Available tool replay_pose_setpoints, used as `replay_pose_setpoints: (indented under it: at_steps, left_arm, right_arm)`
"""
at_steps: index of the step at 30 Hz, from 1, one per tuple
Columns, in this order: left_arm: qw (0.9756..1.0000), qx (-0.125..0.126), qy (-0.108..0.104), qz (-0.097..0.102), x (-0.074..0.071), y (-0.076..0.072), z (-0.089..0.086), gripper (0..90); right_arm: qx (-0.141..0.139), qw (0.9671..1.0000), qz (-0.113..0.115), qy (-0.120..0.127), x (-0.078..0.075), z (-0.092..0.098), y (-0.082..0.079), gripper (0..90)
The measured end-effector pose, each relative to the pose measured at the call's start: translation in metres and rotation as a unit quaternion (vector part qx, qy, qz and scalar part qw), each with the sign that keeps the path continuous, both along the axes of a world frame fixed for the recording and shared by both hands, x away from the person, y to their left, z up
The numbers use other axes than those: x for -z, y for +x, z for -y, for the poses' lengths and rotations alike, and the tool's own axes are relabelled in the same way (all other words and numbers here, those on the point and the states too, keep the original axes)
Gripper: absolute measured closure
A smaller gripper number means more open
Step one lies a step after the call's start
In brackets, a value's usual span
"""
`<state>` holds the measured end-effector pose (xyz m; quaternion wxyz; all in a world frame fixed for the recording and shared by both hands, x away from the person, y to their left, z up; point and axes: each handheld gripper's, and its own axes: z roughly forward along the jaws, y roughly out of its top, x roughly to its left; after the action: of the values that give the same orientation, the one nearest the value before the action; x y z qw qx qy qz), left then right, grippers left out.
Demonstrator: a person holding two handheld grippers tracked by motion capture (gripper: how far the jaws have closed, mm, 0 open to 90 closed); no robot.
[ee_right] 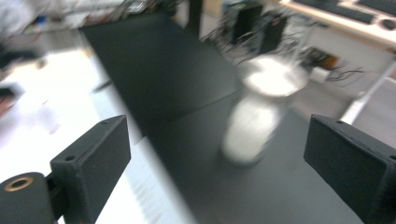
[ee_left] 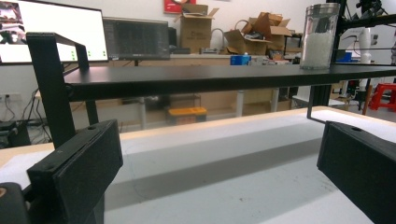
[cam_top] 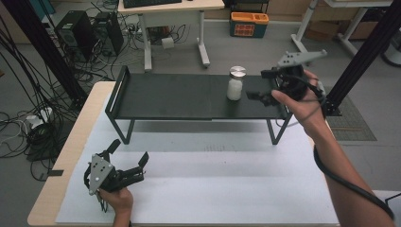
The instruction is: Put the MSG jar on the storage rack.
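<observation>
Two grippers are standing wide open and empty, the right gripper [cam_top: 265,85] apparently approaching the jar [cam_top: 235,83] on the black shelf [cam_top: 165,97], at its nine o'clock, needing to straddle it next, while the left gripper [cam_top: 128,156] is waiting.

Lighting: dim, even, overhead; soft shadow under shelf [cam_top: 179,97]. Right gripper view: heavy motion blur; jar [ee_right: 257,116] between jaws smeared. Left gripper view: sharp.

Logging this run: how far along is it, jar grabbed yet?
Done: nothing visible. The jar stands upright on the black shelf, untouched. In hand: the open right gripper sits beside it. The left gripper hangs open over the table. Left: the grasp and whatever follows.
</observation>
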<state>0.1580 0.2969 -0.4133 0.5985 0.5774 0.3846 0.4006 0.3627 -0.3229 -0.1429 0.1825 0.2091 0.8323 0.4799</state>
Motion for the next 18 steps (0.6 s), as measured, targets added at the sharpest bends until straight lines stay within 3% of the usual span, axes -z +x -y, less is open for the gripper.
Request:
replay_pose_setpoints:
  at_steps: [3, 6, 10, 12, 18]
  left_arm:
    - [1.0000, 0.000, -0.004, 0.004, 0.001, -0.001, -0.001, 0.4]
    - [1.0000, 0.001, -0.007, 0.005, 0.002, -0.001, -0.002, 0.4]
    - [1.0000, 0.003, -0.007, 0.005, 0.002, 0.000, -0.002, 0.3]
    - [1.0000, 0.004, -0.007, 0.005, 0.002, 0.000, -0.002, 0.3]
    - [0.9999, 0.004, -0.009, 0.006, 0.003, -0.001, -0.003, 0.4]
  right_arm:
    - [-0.026, 0.9996, -0.004, -0.011, 0.000, 0.010, -0.026, 4.1]
    - [-0.041, 0.9982, -0.009, -0.043, 0.006, 0.014, -0.055, 4.2]
    - [-0.064, 0.9954, -0.033, -0.063, 0.028, 0.018, -0.080, 3.7]
    - [-0.070, 0.9945, -0.041, -0.066, 0.039, 0.018, -0.088, 3.8]
    - [-0.076, 0.9928, -0.069, -0.062, 0.061, 0.022, -0.092, 4.8]
